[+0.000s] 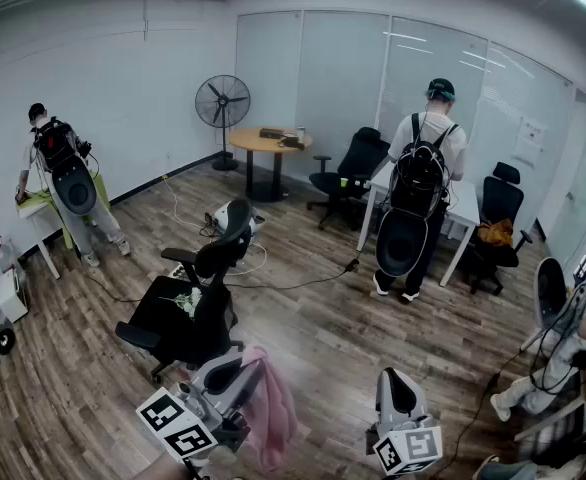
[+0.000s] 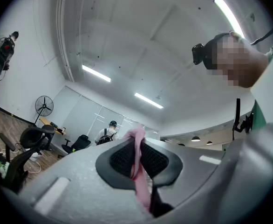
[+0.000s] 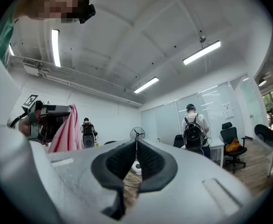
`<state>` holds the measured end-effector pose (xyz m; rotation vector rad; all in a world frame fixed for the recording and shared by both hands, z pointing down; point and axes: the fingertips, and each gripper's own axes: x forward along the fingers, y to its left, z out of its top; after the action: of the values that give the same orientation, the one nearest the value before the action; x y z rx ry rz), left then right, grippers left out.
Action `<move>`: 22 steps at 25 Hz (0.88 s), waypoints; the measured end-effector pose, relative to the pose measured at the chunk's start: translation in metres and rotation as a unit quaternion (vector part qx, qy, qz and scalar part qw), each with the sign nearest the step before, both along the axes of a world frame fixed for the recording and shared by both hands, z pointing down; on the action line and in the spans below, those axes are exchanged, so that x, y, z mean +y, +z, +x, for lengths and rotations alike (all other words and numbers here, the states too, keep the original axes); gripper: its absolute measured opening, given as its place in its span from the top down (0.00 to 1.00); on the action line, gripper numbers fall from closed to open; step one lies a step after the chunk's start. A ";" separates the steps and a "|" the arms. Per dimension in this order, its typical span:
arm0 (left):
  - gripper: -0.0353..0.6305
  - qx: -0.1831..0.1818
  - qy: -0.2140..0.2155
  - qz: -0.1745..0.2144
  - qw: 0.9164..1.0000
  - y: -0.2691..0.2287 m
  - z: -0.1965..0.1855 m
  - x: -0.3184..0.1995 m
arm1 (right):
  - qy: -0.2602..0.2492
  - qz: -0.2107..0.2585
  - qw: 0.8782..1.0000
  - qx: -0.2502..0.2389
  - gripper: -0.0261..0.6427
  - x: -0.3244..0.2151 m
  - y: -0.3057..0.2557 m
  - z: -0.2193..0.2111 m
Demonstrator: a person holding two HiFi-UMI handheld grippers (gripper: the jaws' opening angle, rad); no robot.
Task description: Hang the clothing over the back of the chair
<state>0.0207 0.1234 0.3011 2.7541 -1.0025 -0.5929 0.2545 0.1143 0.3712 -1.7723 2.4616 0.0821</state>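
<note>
A pink garment (image 1: 270, 413) hangs from my left gripper (image 1: 245, 376) at the bottom of the head view. In the left gripper view the pink garment (image 2: 137, 158) is pinched between the dark pads, so the left gripper (image 2: 136, 149) is shut on it. A black office chair (image 1: 211, 273) stands just ahead of that gripper, its back towards me and something green on its seat. The chair (image 2: 28, 141) also shows at the left in the left gripper view. My right gripper (image 1: 398, 380) is held to the right. In its own view the right gripper (image 3: 135, 158) is shut with nothing between its pads. That view also shows the garment (image 3: 66, 130) at the left.
One person with a backpack (image 1: 418, 193) stands at a white desk (image 1: 465, 206), another (image 1: 61, 173) is at the left wall, and a third (image 1: 573, 343) sits at the right. A round table (image 1: 270, 148), a fan (image 1: 222, 103), more black chairs (image 1: 351, 173) and floor cables (image 1: 293, 280) lie beyond.
</note>
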 end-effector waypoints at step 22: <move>0.91 -0.003 -0.156 0.004 0.988 -0.003 -0.022 0.007 | -0.060 -0.005 0.997 -0.053 0.95 -0.026 0.013 0.055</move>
<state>-0.0011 0.1303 0.2984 2.6239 -1.4507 -0.6299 0.3092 0.0884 0.3847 -1.5836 2.4899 -0.0340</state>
